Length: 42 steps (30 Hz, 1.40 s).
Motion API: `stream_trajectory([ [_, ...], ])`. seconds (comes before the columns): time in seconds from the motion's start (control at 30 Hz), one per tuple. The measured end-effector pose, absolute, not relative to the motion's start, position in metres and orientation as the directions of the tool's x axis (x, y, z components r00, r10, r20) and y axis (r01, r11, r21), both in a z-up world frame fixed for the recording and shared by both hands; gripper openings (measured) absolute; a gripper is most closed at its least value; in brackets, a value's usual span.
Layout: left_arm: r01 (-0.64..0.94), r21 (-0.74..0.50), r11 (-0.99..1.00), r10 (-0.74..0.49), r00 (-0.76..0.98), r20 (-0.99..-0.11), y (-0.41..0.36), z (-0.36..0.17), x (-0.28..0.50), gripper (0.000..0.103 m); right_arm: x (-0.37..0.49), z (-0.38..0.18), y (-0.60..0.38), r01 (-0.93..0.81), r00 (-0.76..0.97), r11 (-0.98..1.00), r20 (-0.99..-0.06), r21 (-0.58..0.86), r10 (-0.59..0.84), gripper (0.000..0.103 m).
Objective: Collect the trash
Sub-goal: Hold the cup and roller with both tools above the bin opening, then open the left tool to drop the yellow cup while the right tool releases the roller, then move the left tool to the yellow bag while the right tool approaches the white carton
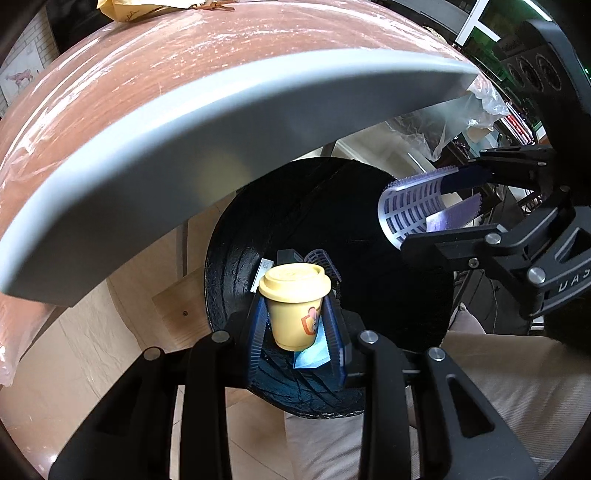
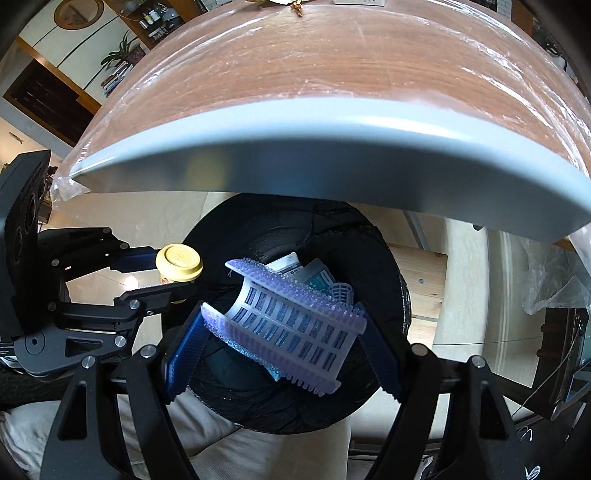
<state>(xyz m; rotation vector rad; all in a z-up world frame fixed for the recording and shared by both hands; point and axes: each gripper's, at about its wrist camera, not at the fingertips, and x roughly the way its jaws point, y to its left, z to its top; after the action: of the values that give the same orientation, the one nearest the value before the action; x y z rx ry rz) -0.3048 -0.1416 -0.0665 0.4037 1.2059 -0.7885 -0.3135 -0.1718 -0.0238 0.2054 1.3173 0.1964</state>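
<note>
A small yellow lidded cup (image 1: 293, 310) hangs over the black-lined trash bin (image 1: 225, 258), with my left gripper (image 1: 295, 306) shut on its sides. In the right wrist view the same cup (image 2: 179, 264) and left gripper (image 2: 173, 275) sit at the bin's left rim. My right gripper (image 2: 280, 325) is shut on a large lavender hair roller (image 2: 291, 325), a bristled half-cylinder held above the bin (image 2: 388, 266). In the left wrist view that roller (image 1: 410, 210) and right gripper (image 1: 436, 206) are at the right. A small roller (image 2: 341, 291), printed packets (image 2: 295, 269) and a blue packet (image 1: 310, 358) lie in the bin.
The grey-edged table (image 2: 332, 158), wrapped in clear plastic, overhangs the far side of the bin. A pale wooden board (image 2: 424, 288) stands beyond the bin on the tiled floor. Beige fabric (image 1: 480, 387) lies below the bin's near side. A yellow bag (image 1: 122, 7) rests on the tabletop.
</note>
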Motion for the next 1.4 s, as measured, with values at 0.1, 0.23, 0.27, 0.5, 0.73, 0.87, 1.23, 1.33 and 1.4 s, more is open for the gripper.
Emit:
stream_trajectory([
  [0.1,0.727,-0.12,0.676,-0.318,0.141,-0.937,-0.144,-0.07,-0.303,0.032,-0.313,-0.027,-0.17,-0.031,0.236,0.968,-0.939,0.251,0.251,0.077],
  [0.23,0.729,-0.116,0.675,-0.312,0.139,-0.94,-0.147,-0.074,-0.302,0.032,-0.311,-0.03,-0.169,-0.037,0.234,0.971,-0.943,0.236,0.238,0.077],
  [0.27,0.729,-0.115,0.675,-0.311,0.139,-0.94,-0.148,-0.074,-0.303,0.032,-0.31,-0.031,-0.169,-0.037,0.233,0.972,-0.943,0.234,0.236,0.077],
  [0.5,0.731,-0.11,0.673,-0.308,0.142,-0.941,-0.15,-0.076,-0.302,0.032,-0.309,-0.034,-0.164,-0.043,0.231,0.976,-0.949,0.211,0.216,0.077],
  [0.73,0.737,-0.102,0.668,-0.305,0.146,-0.941,-0.153,-0.077,-0.302,0.032,-0.308,-0.038,-0.168,-0.038,0.226,0.979,-0.953,0.199,0.202,0.077],
  [0.87,0.742,-0.141,0.656,-0.341,0.125,-0.932,-0.151,-0.075,-0.303,0.039,-0.309,-0.037,-0.169,-0.028,0.237,0.978,-0.95,0.205,0.205,0.08],
  [1.23,0.714,-0.207,0.669,-0.47,0.191,-0.862,-0.118,-0.012,-0.312,0.074,-0.342,0.01,-0.197,0.054,0.301,0.964,-0.925,0.261,0.233,0.089],
  [1.33,0.722,-0.218,0.657,-0.556,0.268,-0.787,-0.107,0.038,-0.312,0.087,-0.351,0.069,-0.205,0.026,0.454,0.969,-0.867,0.245,0.207,0.093],
  [1.4,0.709,-0.214,0.672,-0.609,0.364,-0.705,-0.096,0.074,-0.304,0.102,-0.347,0.102,-0.21,0.033,0.562,0.98,-0.815,0.195,0.144,0.099],
])
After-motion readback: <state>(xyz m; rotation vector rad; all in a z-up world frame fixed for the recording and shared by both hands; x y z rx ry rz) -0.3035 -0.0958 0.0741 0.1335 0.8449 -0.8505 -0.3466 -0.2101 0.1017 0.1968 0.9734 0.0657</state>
